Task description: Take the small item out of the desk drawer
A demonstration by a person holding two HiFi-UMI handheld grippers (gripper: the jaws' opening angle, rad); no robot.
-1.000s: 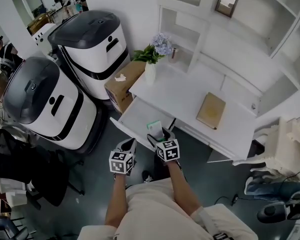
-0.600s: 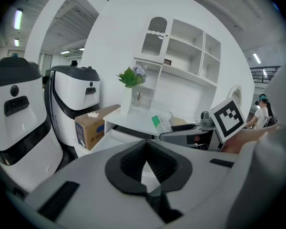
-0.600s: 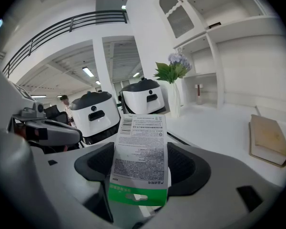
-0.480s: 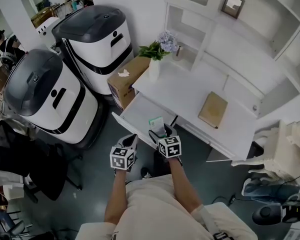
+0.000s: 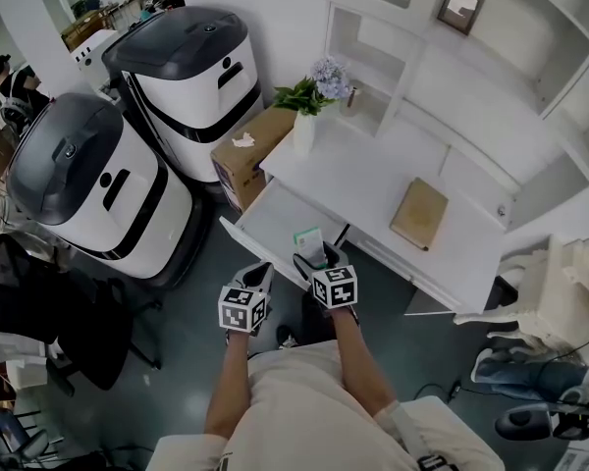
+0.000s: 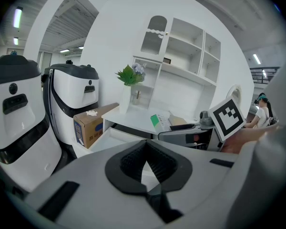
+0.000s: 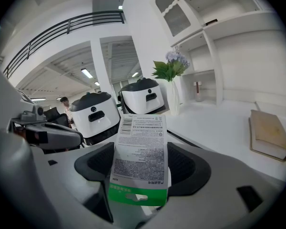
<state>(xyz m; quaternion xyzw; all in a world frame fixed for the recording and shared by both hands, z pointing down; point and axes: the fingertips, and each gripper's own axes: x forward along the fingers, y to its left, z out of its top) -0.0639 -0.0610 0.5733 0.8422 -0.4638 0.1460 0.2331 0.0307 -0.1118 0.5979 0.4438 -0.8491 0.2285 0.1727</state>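
Above the open white desk drawer (image 5: pixel 263 226), the right tool (image 5: pixel 319 261) is clenched on the small white-and-green printed packet (image 7: pixel 139 162), which sits between its jaws with the green end nearest the tool's body. It seems lifted clear of the drawer. Extraction looks nearly done; the next move probably calls for carrying the packet to the white tabletop (image 5: pixel 365 190). The left tool (image 6: pixel 146 157) hangs just beside, closed on nothing.

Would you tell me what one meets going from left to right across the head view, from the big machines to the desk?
Nearer dark-lidded white machine → cardboard box → flower vase → brown book
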